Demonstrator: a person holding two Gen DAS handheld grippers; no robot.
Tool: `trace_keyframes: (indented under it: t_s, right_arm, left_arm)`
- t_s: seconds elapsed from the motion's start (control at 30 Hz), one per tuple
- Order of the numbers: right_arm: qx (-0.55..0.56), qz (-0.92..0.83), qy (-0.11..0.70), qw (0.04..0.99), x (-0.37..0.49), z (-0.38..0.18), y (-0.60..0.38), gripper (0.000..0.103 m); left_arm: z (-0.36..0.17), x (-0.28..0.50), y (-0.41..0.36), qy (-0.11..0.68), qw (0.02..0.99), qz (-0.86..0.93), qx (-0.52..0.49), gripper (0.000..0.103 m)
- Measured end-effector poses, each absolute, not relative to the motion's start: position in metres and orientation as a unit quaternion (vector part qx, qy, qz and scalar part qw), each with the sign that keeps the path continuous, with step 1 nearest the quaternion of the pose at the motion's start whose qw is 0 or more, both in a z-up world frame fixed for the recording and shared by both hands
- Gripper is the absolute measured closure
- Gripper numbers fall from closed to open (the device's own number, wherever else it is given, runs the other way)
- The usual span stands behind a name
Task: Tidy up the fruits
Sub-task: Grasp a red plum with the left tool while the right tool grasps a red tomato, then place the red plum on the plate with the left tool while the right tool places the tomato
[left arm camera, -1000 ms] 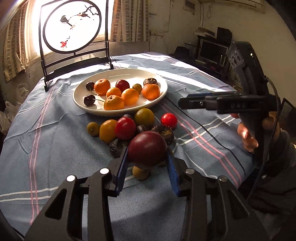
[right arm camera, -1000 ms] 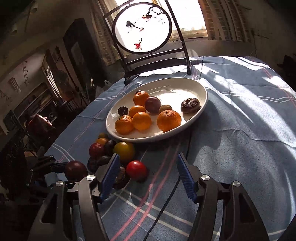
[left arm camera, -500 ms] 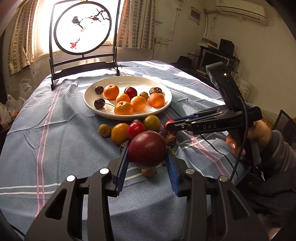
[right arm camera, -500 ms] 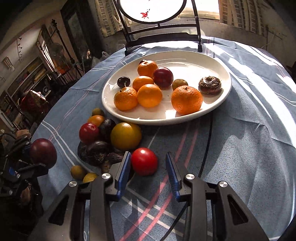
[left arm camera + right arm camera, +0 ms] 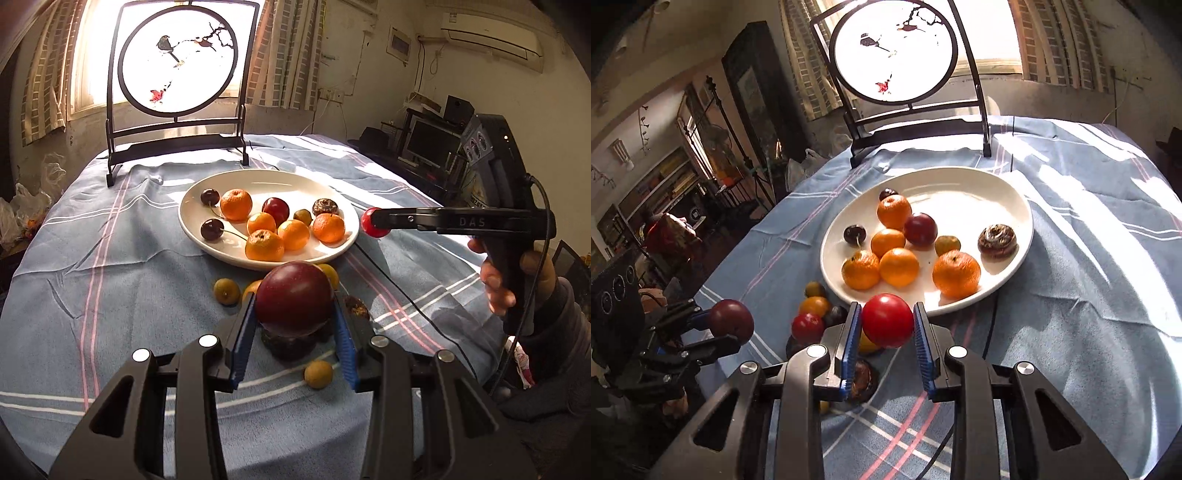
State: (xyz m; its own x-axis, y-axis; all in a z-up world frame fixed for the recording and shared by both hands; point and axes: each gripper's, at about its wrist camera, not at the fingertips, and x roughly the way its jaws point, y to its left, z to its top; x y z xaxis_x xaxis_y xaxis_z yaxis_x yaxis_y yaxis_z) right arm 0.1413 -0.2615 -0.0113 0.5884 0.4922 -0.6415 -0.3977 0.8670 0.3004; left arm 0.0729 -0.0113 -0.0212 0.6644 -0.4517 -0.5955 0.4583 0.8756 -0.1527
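Roughly halfway, I'd say: the plate [image 5: 1027,221] already holds about ten fruits, mostly oranges. My left tongs [image 5: 295,328] grip a dark red plum [image 5: 294,298] and my right tongs [image 5: 887,332] grip a red tomato [image 5: 887,319], both just short of the plate. A handful of loose fruits [image 5: 808,326] sit on the counter beside the plate.

Left gripper [image 5: 294,325] clamps a dark plum [image 5: 294,300] between blue pads; right gripper [image 5: 886,345] (held level, raised) pinches a red tomato [image 5: 887,320].
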Motion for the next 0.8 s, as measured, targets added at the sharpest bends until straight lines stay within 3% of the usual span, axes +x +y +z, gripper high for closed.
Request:
trace_keyframes:
  t_s: [0.4,0.43,0.47,0.5,0.8]
  right_arm:
    - [0.114,0.189,0.392,0.893,0.255,-0.025,-0.270,0.072]
    - [0.119,0.191,0.394,0.891,0.255,-0.027,-0.269,0.061]
    - [0.123,0.196,0.388,0.892,0.251,-0.027,-0.270,0.051]
    - [0.120,0.196,0.381,0.896,0.245,-0.026,-0.270,0.049]
    - [0.111,0.209,0.368,0.899,0.159,-0.038,-0.280,0.049]
  left_arm:
    - [-0.036,0.223,-0.037,0.390,0.900,-0.194,-0.025,0.061]
    - [-0.038,0.228,-0.033,0.392,0.900,-0.189,-0.039,0.056]
    - [-0.037,0.229,-0.030,0.389,0.901,-0.186,-0.052,0.045]
    - [-0.035,0.226,-0.026,0.382,0.903,-0.186,-0.062,0.035]
    - [-0.029,0.136,-0.023,0.361,0.899,-0.249,-0.018,0.034]
